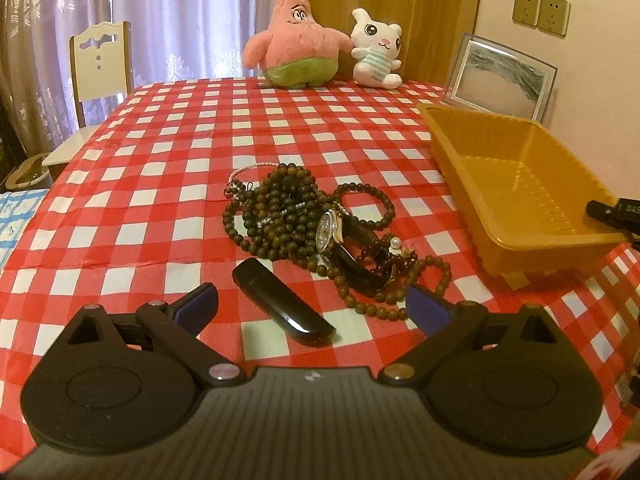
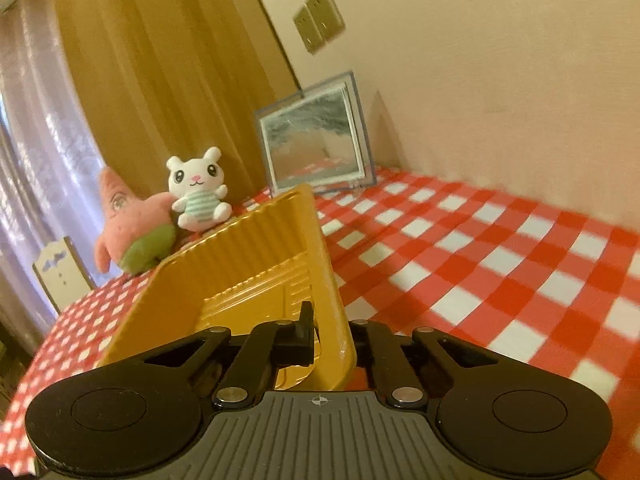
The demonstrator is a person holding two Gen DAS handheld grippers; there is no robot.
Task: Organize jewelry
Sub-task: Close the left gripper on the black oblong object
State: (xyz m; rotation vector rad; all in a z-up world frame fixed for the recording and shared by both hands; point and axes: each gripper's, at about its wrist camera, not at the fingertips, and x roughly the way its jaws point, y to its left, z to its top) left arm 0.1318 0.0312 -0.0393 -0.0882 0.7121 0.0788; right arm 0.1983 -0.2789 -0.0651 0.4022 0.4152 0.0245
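A tangle of dark wooden bead strings [image 1: 280, 208] lies mid-table on the red checked cloth, with a wristwatch [image 1: 330, 230] on top and a pale pearl bracelet [image 1: 248, 170] at its far edge. A black oblong item [image 1: 284, 304] lies just in front of the pile. My left gripper [image 1: 312, 304] hovers open over that item, holding nothing. To the right stands an empty yellow plastic tray [image 1: 480, 116]. My right gripper [image 2: 332, 336] is shut on the near wall of the tray [image 2: 256, 248], one finger inside [image 2: 306, 328] and the other hidden behind the wall. It shows at the tray's right corner [image 1: 612, 212].
A pink star plush [image 1: 296, 40] and a white bunny plush [image 1: 376, 48] stand at the table's far edge. A framed picture [image 1: 500, 76] leans on the wall behind the tray. A white chair [image 1: 100, 68] stands at the far left corner.
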